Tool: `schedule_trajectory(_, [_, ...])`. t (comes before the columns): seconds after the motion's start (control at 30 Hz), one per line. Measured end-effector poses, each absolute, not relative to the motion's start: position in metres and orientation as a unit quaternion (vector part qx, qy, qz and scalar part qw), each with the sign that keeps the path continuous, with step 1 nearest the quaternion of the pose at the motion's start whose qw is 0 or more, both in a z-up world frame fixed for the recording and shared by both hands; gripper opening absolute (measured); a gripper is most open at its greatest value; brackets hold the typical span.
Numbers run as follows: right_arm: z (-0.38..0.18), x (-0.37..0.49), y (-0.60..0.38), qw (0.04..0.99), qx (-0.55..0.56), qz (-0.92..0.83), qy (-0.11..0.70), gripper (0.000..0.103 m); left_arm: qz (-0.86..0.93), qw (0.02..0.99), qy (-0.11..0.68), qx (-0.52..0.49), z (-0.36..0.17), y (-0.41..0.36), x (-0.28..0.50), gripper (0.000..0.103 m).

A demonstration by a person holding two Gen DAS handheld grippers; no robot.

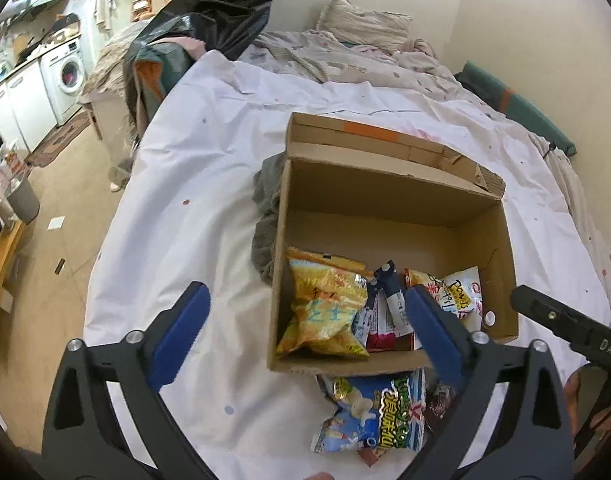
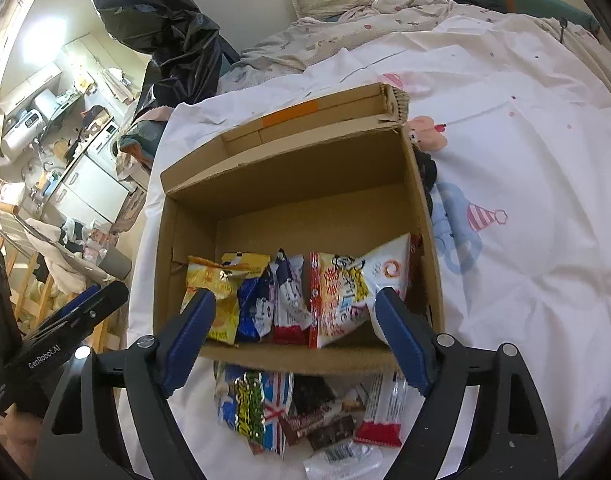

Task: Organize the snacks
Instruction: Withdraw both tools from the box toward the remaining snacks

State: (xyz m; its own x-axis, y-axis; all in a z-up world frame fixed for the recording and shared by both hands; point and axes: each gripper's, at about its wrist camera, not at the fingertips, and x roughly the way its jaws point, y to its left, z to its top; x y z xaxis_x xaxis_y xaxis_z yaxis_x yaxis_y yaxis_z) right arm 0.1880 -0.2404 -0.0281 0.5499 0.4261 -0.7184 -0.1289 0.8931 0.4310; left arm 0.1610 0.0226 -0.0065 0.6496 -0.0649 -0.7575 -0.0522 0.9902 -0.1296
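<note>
Both claws, left (image 1: 305,336) and right (image 2: 295,326), hang wide open and empty over the box (image 2: 425,216); loose packets (image 2: 257,408) on the bed look light and crinkly, best pinched at a sealed edge.

A bed is covered by a white sheet (image 1: 209,184) printed with small dots and, in the right wrist view, cartoon figures (image 2: 461,224). A crumpled floral duvet (image 1: 325,56) lies at the head of the bed, with a ribbed pillow (image 1: 365,24) against the wall. A grey cloth (image 1: 267,216) lies on the sheet. A black plastic bag (image 1: 221,4) stands at the bed's left edge. A teal cushion (image 1: 517,104) with an orange stripe lies along the right wall. A washing machine (image 1: 67,72) stands under a counter (image 1: 45,46) at far left. A grey bin (image 1: 23,200) stands on the floor.
</note>
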Motion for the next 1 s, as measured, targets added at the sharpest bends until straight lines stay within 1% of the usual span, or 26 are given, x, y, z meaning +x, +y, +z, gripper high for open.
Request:
schedule_trajectory(0.17, [-0.022,0.172,-0.247,0.872,0.163,0.154,0.436,0.088,-0.005,0.901,0.428,-0.068,-0.013,0.02,0.145,0.098])
schedule_trajectory(0.53, [-0.028,0.133,-0.254,0.868,0.168,0.132,0.448,0.088,0.003,0.901,0.432,-0.039,-0.02,0.01,0.122,0.098])
schedule_trajectory(0.87, [-0.04,0.114,-0.277,0.863,0.179,0.107,0.46,0.088,0.0,0.892,0.451,-0.037,-0.033,0.001,0.116,0.098])
schedule_trajectory(1.0, [-0.047,0.113,-0.29,0.856,0.2,0.097,0.467,0.088,-0.003,0.884,0.464,-0.059,-0.04,0.004,0.116,0.098])
